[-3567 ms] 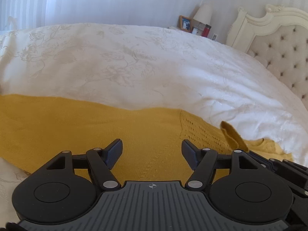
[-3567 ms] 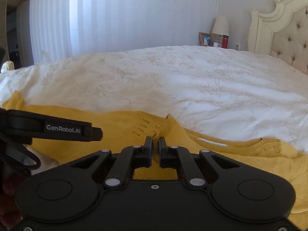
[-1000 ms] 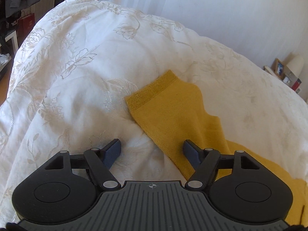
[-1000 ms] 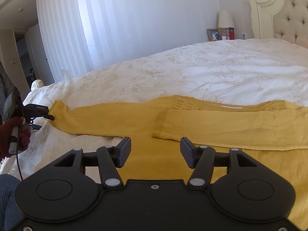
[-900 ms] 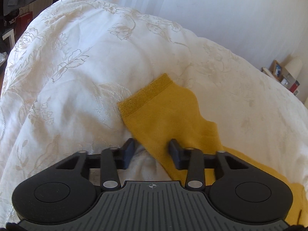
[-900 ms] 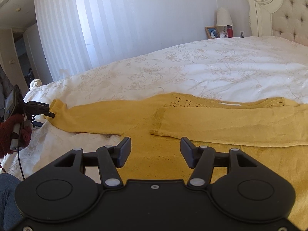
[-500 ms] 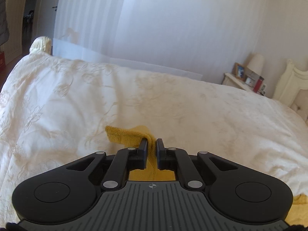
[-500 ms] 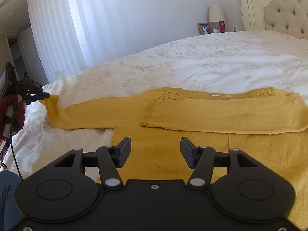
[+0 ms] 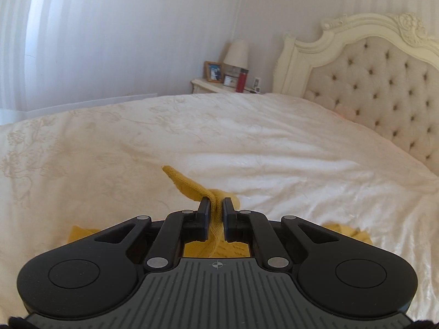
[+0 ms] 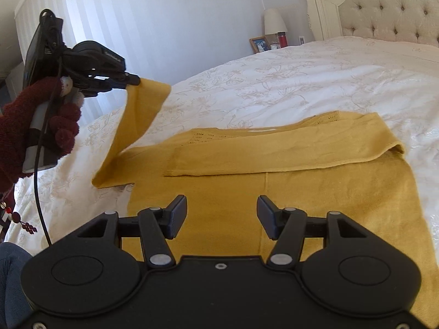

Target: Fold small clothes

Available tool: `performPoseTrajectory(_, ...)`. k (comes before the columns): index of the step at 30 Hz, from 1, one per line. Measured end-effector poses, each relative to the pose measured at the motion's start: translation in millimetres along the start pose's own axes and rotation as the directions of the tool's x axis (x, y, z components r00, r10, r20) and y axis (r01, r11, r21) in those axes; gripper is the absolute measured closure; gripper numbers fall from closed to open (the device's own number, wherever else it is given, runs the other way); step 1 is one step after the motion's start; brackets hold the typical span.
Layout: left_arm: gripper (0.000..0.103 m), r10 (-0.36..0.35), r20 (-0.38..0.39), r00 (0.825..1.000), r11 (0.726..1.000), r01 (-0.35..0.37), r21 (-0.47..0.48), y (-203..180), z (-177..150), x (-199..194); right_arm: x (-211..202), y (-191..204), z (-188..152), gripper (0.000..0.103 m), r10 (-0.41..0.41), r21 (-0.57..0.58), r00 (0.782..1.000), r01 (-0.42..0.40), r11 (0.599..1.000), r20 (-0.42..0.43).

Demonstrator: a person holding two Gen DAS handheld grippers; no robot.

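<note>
A mustard yellow sweater [image 10: 315,192] lies flat on the white bedspread [image 10: 315,82]. Its right sleeve [image 10: 274,156] is folded across the chest. My left gripper [image 9: 216,204] is shut on the cuff of the left sleeve [image 9: 189,185] and holds it up in the air. In the right wrist view the left gripper [image 10: 135,82] is at upper left with the left sleeve [image 10: 137,126] hanging from it down to the sweater's shoulder. My right gripper [image 10: 221,213] is open and empty, hovering above the sweater's lower body.
A tufted cream headboard [image 9: 384,82] stands at the right. A nightstand [image 9: 216,83] with a lamp, photo frames and a red bottle stands at the far corner. White curtains [image 10: 164,13] hang behind the bed. The person's red-gloved hand [image 10: 27,128] holds the left gripper.
My left gripper closed on the left sleeve cuff and has lifted it off the bed, swinging right. My right gripper let go of the right sleeve earlier and stays open, drawn back a little.
</note>
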State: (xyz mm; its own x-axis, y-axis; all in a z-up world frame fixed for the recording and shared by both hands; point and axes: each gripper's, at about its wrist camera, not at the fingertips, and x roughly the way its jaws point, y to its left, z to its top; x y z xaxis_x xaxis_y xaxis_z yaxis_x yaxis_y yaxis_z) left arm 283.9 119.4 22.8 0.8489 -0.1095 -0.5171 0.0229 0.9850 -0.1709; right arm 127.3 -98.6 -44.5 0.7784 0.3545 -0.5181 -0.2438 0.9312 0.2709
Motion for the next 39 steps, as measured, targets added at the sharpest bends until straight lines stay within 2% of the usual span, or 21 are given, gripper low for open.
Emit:
performPoseTrajectory(4, 0.091, 0.000, -0.077, 0.997, 0.998, 0.005, 0.070, -43.7, -25.4, 32.1, -10.1, -20.6, -4.5, 0.041, -0.038, 0.049, 0.999, 0.038, 0.998, -0.004)
performPoseTrajectory(7, 0.089, -0.021, -0.089, 0.996, 0.993, 0.031, 0.112, -66.3, -37.1, 31.4, -13.8, -33.1, -7.6, 0.041, -0.057, 0.083, 0.998, 0.058, 0.995, -0.011)
performPoseTrajectory(10, 0.077, -0.059, -0.068, 0.996, 0.985, 0.069, 0.159, -82.5, -40.7, 14.5, -13.0, -40.5, -10.1, 0.041, -0.068, 0.109, 0.997, 0.070, 0.992, -0.022)
performPoseTrajectory(12, 0.067, -0.071, -0.027, 0.997, 0.976, 0.075, 0.206, -86.5, -45.7, -2.1, -11.7, -44.1, -11.2, 0.041, -0.070, 0.118, 0.997, 0.073, 0.990, -0.030)
performPoseTrajectory(14, 0.064, -0.055, 0.005, 0.998, 0.968, 0.052, 0.247, -83.4, -55.4, -16.7, -10.1, -45.4, -12.0, 0.041, -0.070, 0.120, 0.997, 0.073, 0.990, -0.034)
performPoseTrajectory(17, 0.062, 0.012, 0.014, 1.000, 0.959, -0.015, 0.284, -69.3, -78.9, -31.0, -3.8, -45.8, -10.5, 0.041, -0.063, 0.121, 0.997, 0.068, 0.990, -0.046)
performPoseTrajectory(21, 0.062, 0.121, -0.057, 0.991, 0.965, -0.105, 0.240, -29.3, -108.8, -36.2, 8.4, -42.8, -3.5, 0.041, -0.051, 0.101, 0.997, 0.056, 0.993, -0.056)
performPoseTrajectory(24, 0.062, 0.194, -0.148, 0.970, 0.974, -0.172, 0.147, 8.5, -122.6, -31.2, 18.2, -37.4, 6.0, 0.041, -0.040, 0.070, 0.998, 0.044, 0.997, -0.057)
performPoseTrajectory(27, 0.062, 0.234, -0.215, 0.948, 0.972, -0.227, 0.056, 42.7, -130.6, -24.3, 31.4, -29.6, 19.0, 0.041, -0.027, 0.028, 0.998, 0.029, 0.999, -0.057)
performPoseTrajectory(29, 0.061, 0.242, -0.242, 0.940, 0.969, -0.245, 0.018, 58.8, -133.9, -19.9, 41.8, -24.6, 27.8, 0.041, -0.016, 0.006, 0.998, 0.016, 1.000, -0.060)
performPoseTrajectory(32, 0.057, 0.208, -0.254, 0.945, 0.972, -0.228, -0.053, 72.4, -134.2, -17.6, 62.3, -16.1, 41.6, 0.041, 0.000, -0.019, 0.998, -0.002, 1.000, -0.068)
performPoseTrajectory(33, 0.056, 0.210, -0.248, 0.946, 0.972, -0.229, -0.051, 72.6, -135.3, -17.6, 67.8, -13.9, 44.6, 0.041, 0.003, -0.026, 0.998, -0.005, 1.000, -0.070)
performPoseTrajectory(39, 0.050, 0.256, -0.179, 0.950, 0.967, -0.252, 0.045, 59.5, -150.6, -16.5, 110.5, -1.0, 62.3, 0.041, 0.014, -0.049, 0.996, -0.019, 0.999, -0.089)
